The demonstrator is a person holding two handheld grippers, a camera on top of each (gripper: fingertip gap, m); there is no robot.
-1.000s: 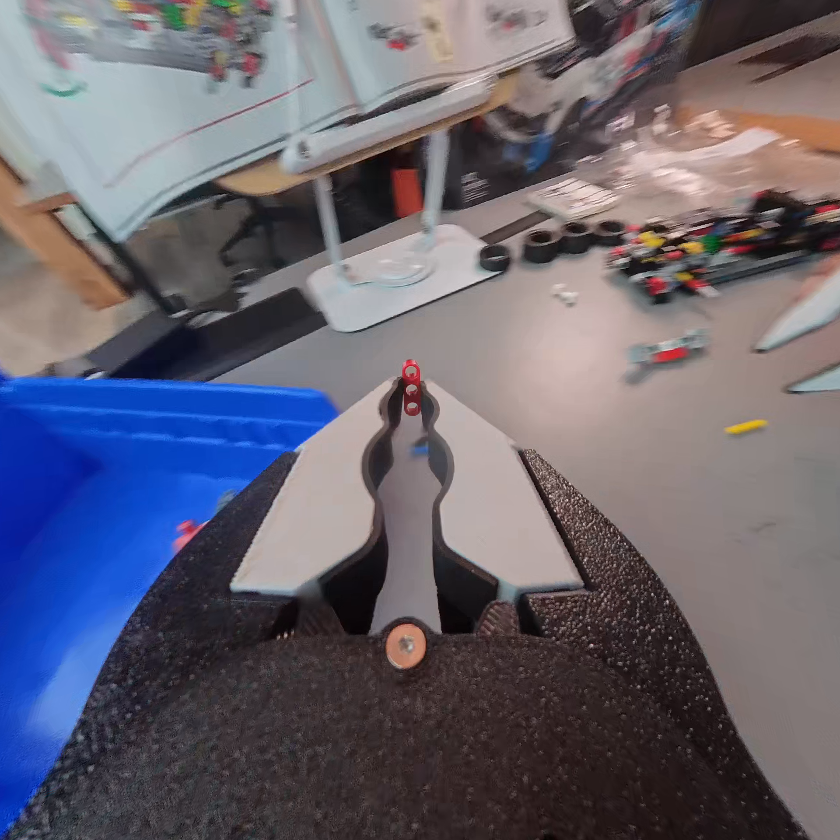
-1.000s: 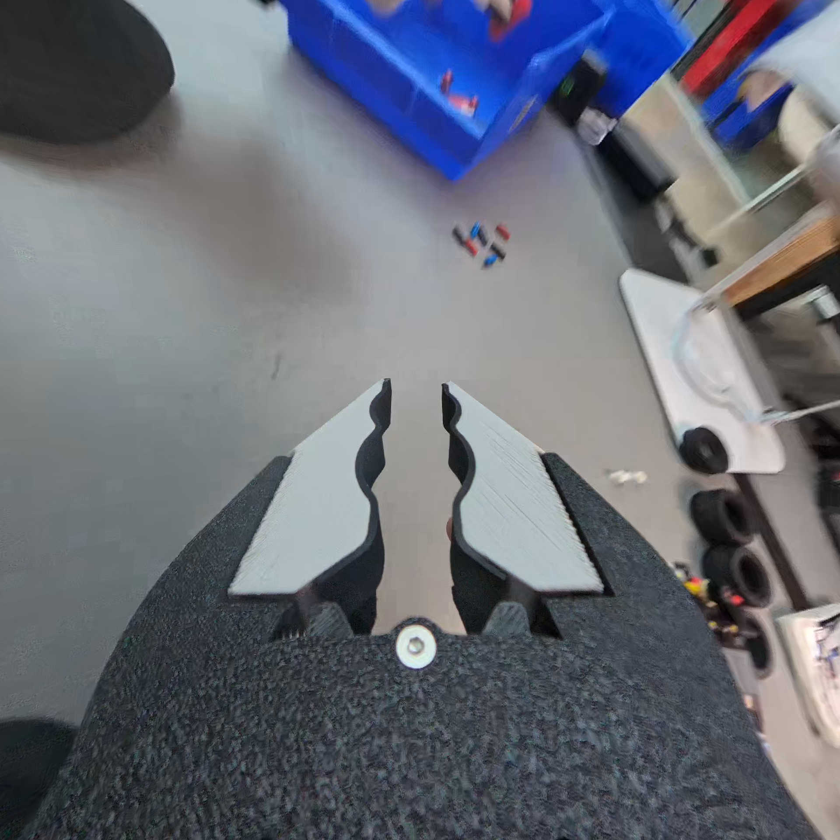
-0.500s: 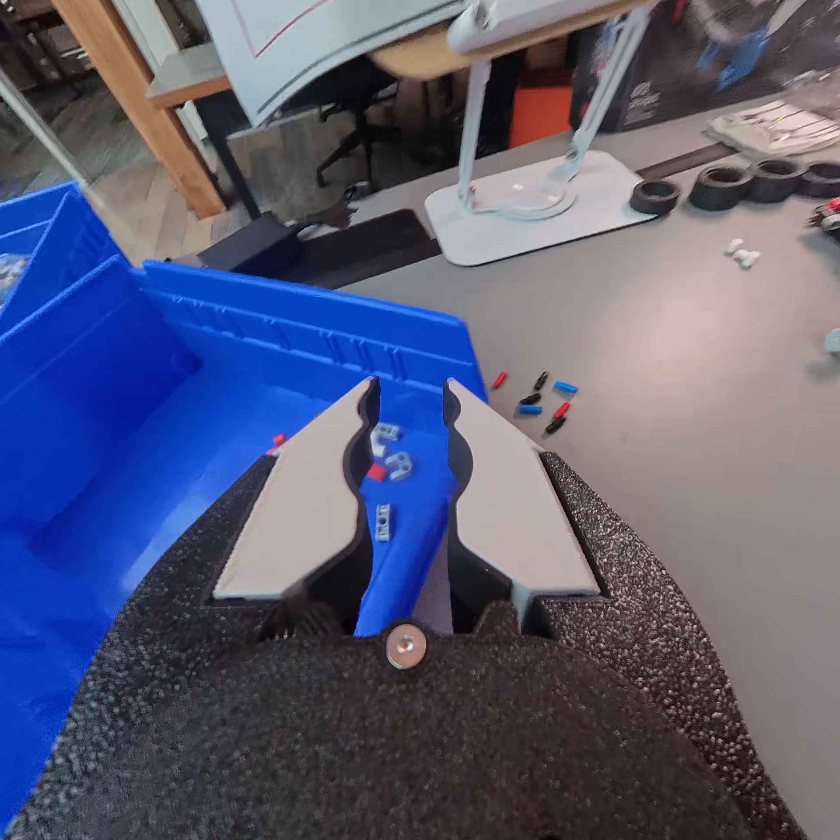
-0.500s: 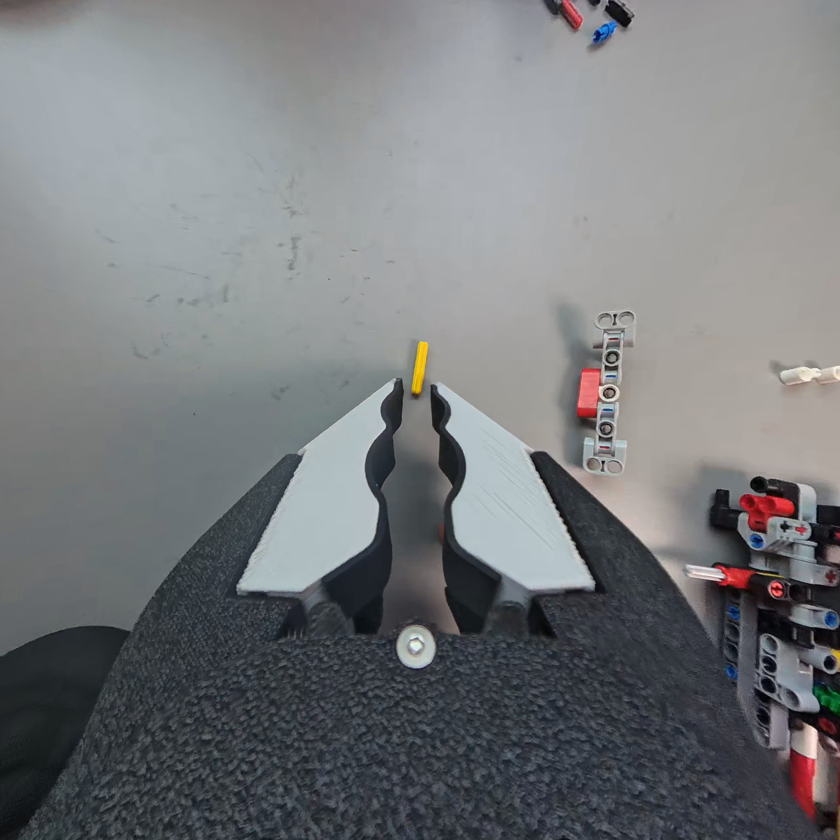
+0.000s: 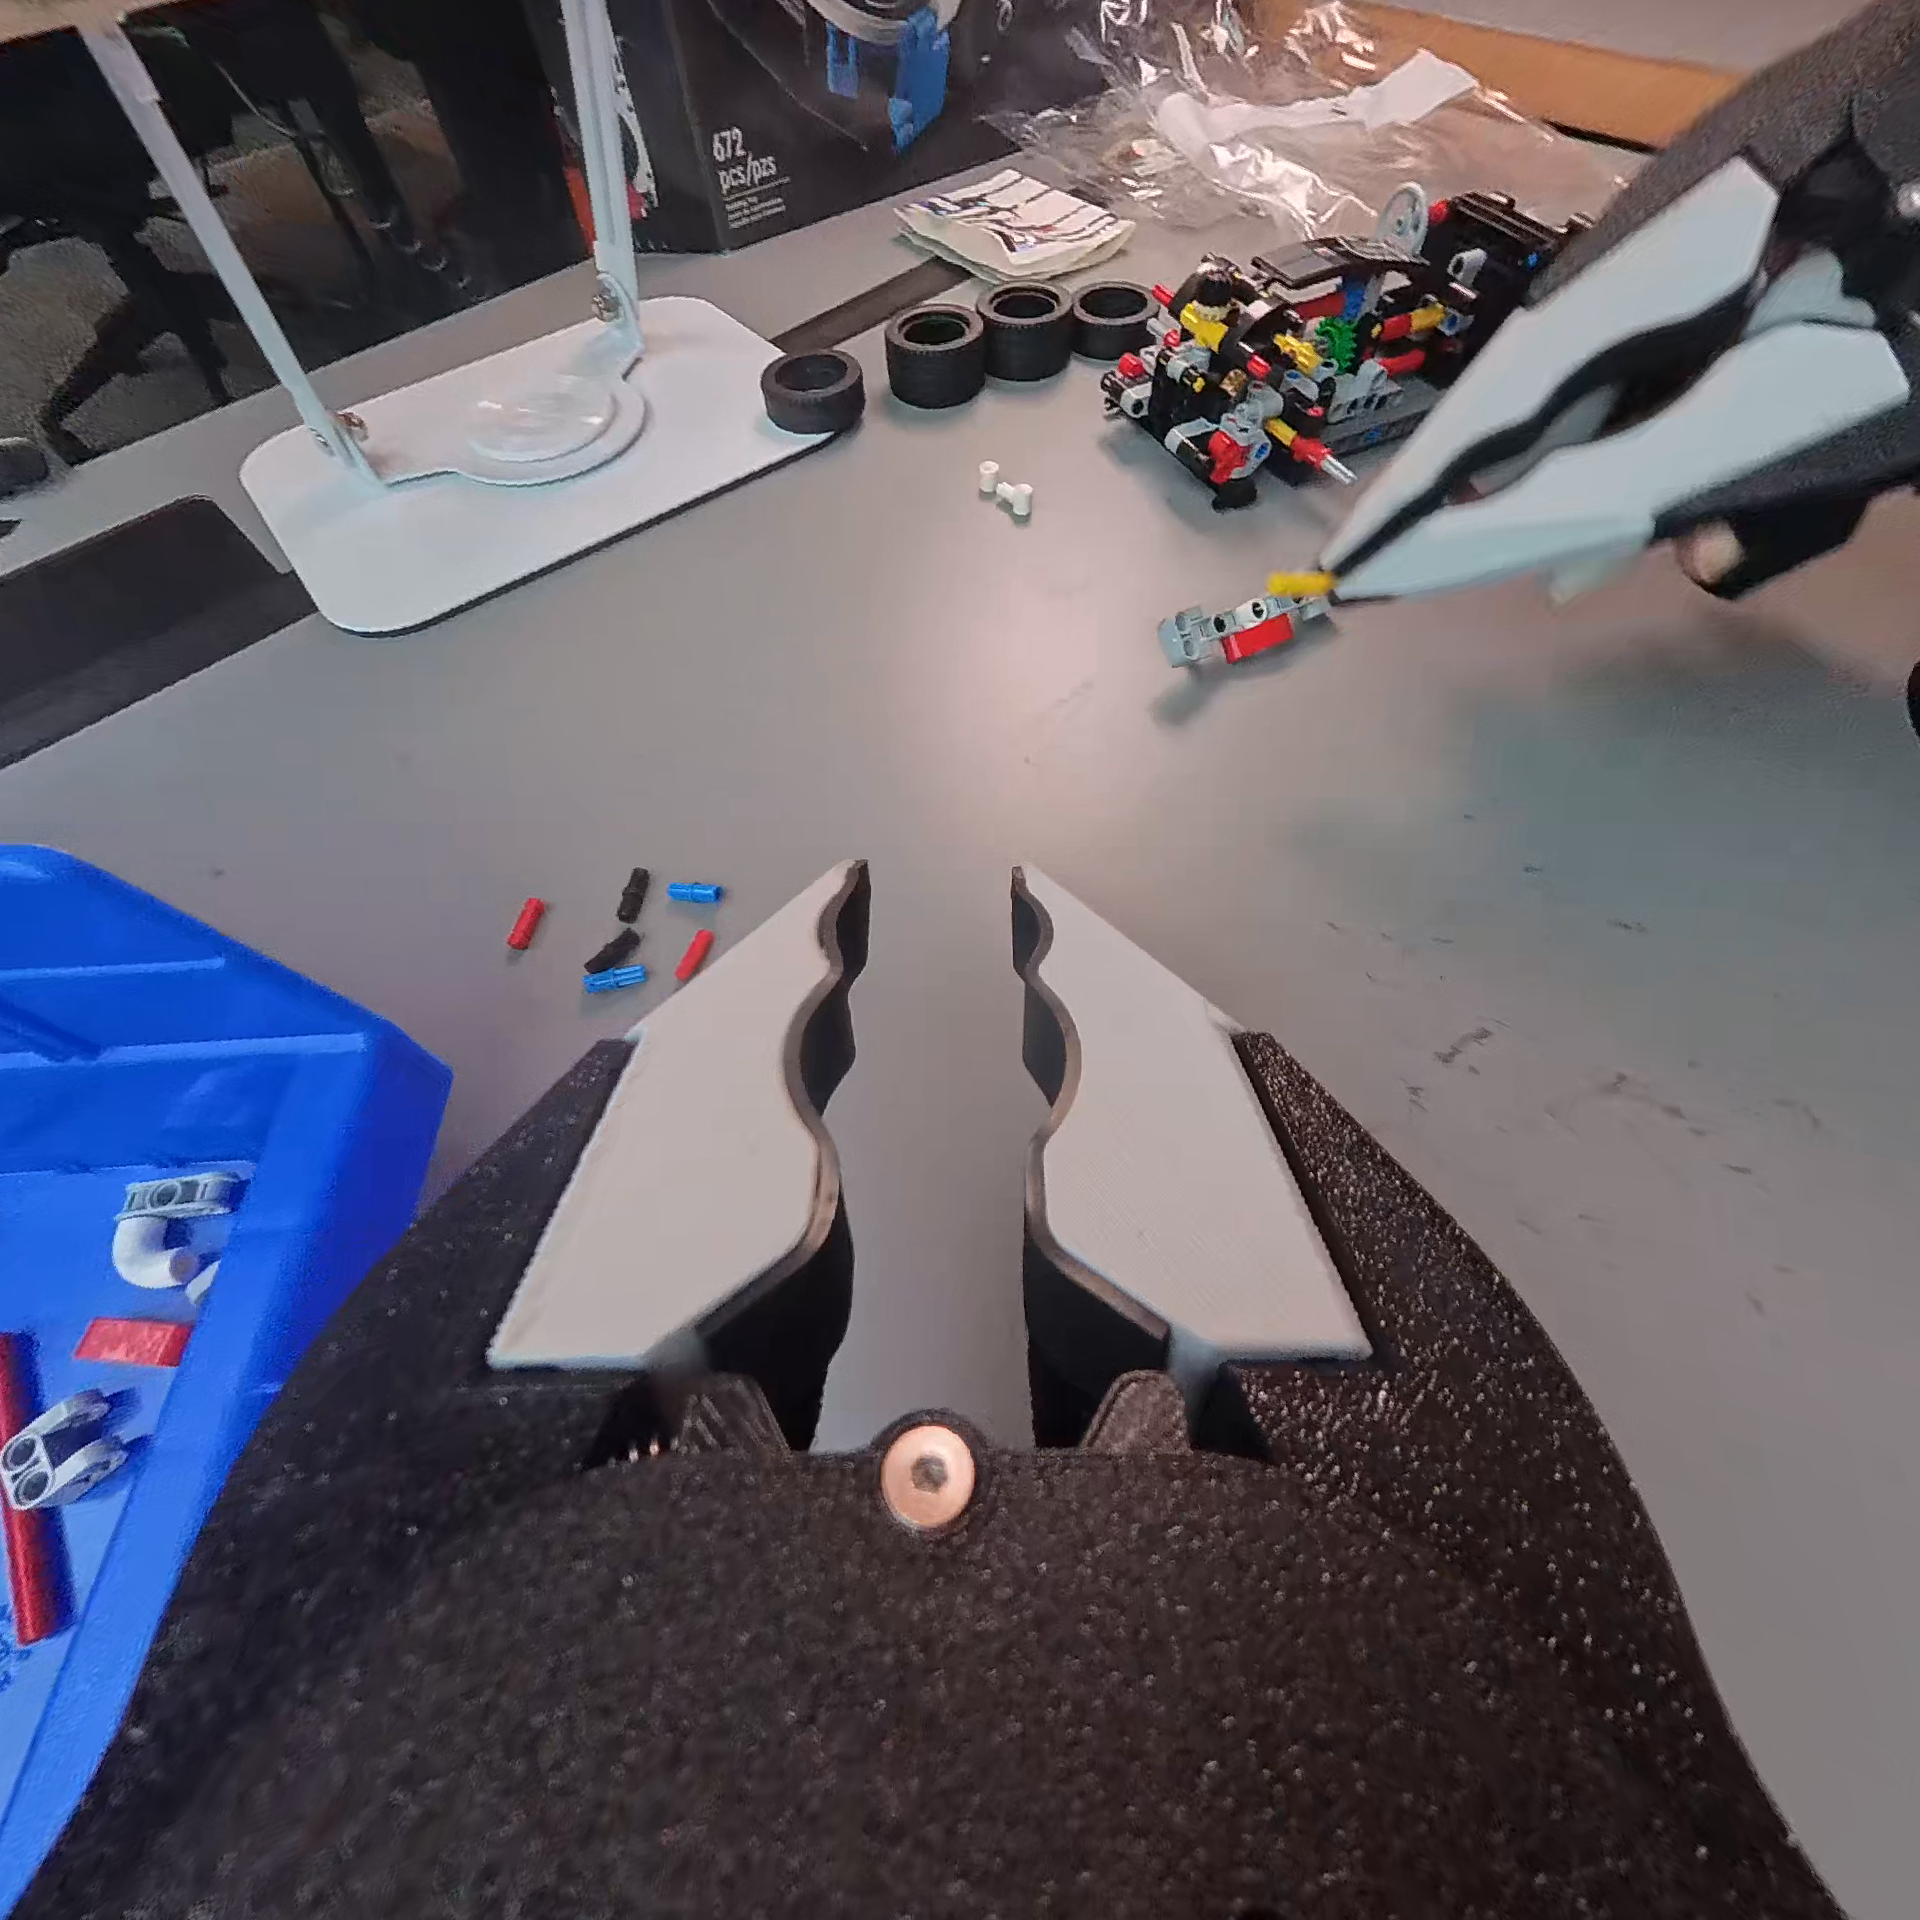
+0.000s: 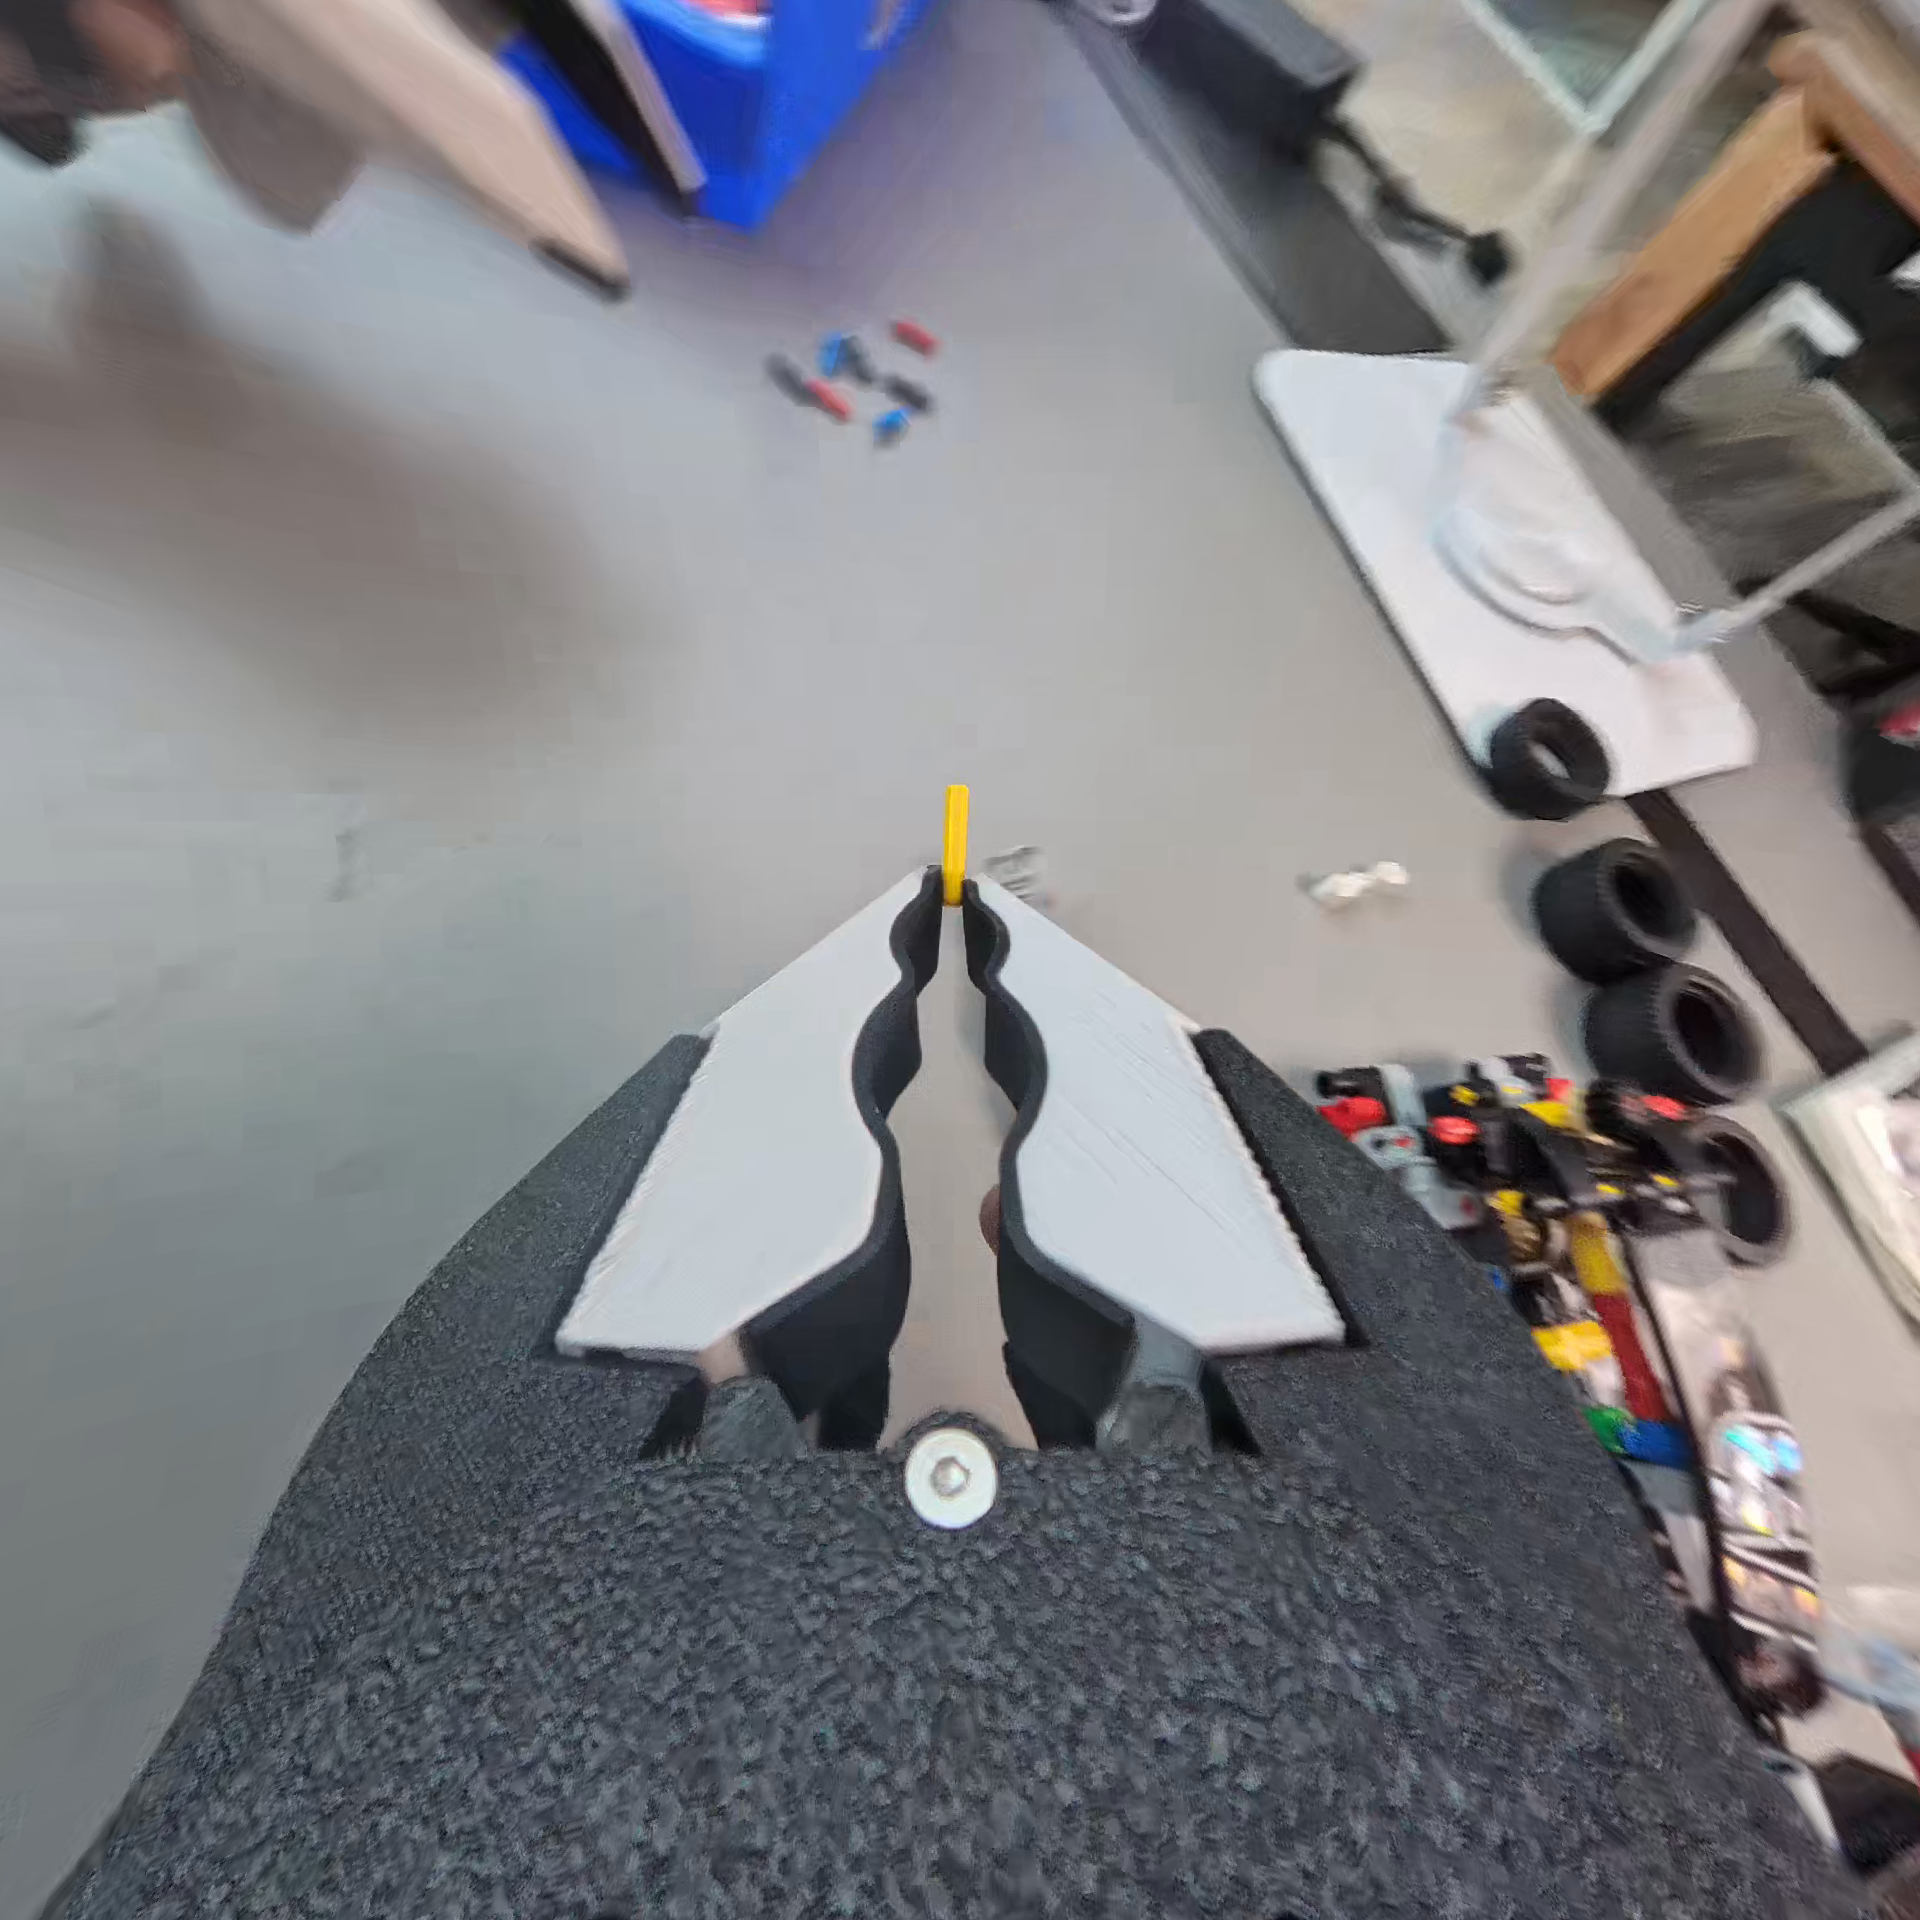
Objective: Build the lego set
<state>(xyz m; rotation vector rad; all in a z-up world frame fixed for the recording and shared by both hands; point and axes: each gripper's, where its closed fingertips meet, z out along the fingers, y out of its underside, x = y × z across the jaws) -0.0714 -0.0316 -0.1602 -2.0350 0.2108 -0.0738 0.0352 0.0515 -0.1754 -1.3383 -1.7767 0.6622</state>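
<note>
Straight ahead of your left gripper, whose jaws stand apart with nothing between them, the grey table lies bare. The blue bin walls off your near left, and six small pins lie just left of the fingertips. Farther on stand the white stand base, four black tyres and the part-built model. Your right gripper, clamped on a yellow axle, hangs just above the small grey-and-red assembly, blocking the far right.

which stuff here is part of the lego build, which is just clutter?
In play: yellow pin in right gripper; grey-red subassembly; car chassis; tyres; loose pins; blue parts bin; open left gripper.
Clutter: white stand base; plastic bags.
</note>
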